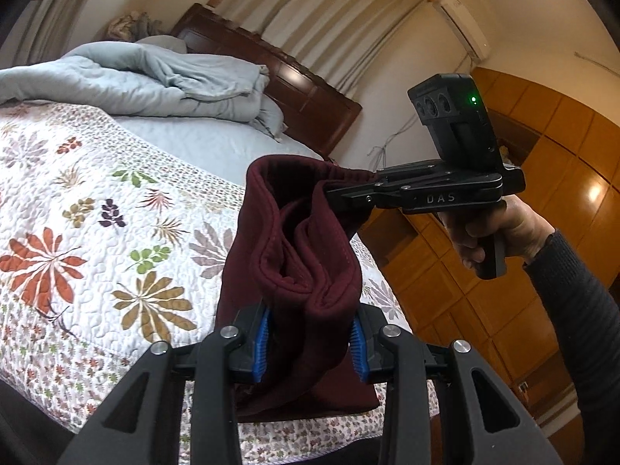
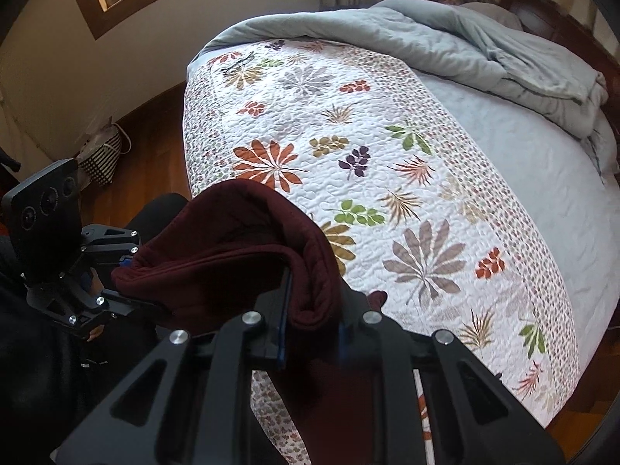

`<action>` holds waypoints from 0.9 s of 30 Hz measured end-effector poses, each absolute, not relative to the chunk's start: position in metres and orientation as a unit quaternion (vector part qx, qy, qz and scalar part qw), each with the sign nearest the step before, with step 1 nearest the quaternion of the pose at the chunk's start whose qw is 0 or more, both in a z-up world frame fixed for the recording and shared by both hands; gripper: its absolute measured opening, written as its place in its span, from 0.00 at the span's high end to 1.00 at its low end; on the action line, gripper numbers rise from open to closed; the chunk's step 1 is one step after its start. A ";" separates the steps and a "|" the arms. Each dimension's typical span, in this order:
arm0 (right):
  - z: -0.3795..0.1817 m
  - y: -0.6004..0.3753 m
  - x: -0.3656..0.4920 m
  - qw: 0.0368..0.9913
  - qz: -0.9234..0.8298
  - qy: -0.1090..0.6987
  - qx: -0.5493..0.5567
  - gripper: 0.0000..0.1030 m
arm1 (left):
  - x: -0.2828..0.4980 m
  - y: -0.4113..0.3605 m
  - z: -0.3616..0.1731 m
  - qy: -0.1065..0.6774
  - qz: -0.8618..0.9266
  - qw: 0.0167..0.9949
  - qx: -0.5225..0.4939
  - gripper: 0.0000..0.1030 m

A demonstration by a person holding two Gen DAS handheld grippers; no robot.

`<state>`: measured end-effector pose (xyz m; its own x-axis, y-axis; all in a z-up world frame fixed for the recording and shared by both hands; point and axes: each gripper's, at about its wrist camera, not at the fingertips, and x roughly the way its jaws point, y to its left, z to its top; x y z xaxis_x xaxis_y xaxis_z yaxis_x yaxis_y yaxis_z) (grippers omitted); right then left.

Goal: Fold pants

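Note:
The dark red pants (image 1: 310, 255) hang bunched in the air over the near edge of the bed, stretched between both grippers. In the left wrist view my left gripper (image 1: 310, 345) is shut on a thick fold of the pants, its blue pads (image 1: 261, 343) pressing on both sides. My right gripper (image 1: 350, 192) comes in from the right, held by a hand, and pinches the other end of the same edge. In the right wrist view the right gripper (image 2: 312, 321) is shut on the pants (image 2: 240, 240), and the left gripper (image 2: 124, 271) grips the fabric at the left.
Below the pants lies a white floral quilt (image 2: 387, 162) on the bed. A grey-blue duvet (image 2: 484, 50) is piled by the dark wooden headboard (image 1: 310, 93). Glasses (image 2: 238, 64) lie at the quilt's far corner. A striped bag (image 2: 102, 155) stands on the wood floor; wardrobes (image 1: 542, 178) line the right.

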<state>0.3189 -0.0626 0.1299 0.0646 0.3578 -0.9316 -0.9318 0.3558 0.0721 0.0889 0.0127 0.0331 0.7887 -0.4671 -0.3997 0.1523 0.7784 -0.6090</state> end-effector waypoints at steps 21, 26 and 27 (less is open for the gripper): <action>0.118 -0.152 0.323 0.705 0.455 0.479 -0.258 0.85 | 0.111 -0.065 0.037 0.298 -0.222 0.901 -0.223 0.68; 0.111 -0.174 0.323 0.712 0.448 0.479 -0.250 0.85 | 0.115 -0.083 0.034 0.304 -0.237 0.898 -0.211 0.68; 0.111 -0.177 0.323 0.713 0.447 0.479 -0.249 0.85 | 0.116 -0.086 0.034 0.305 -0.238 0.898 -0.209 0.68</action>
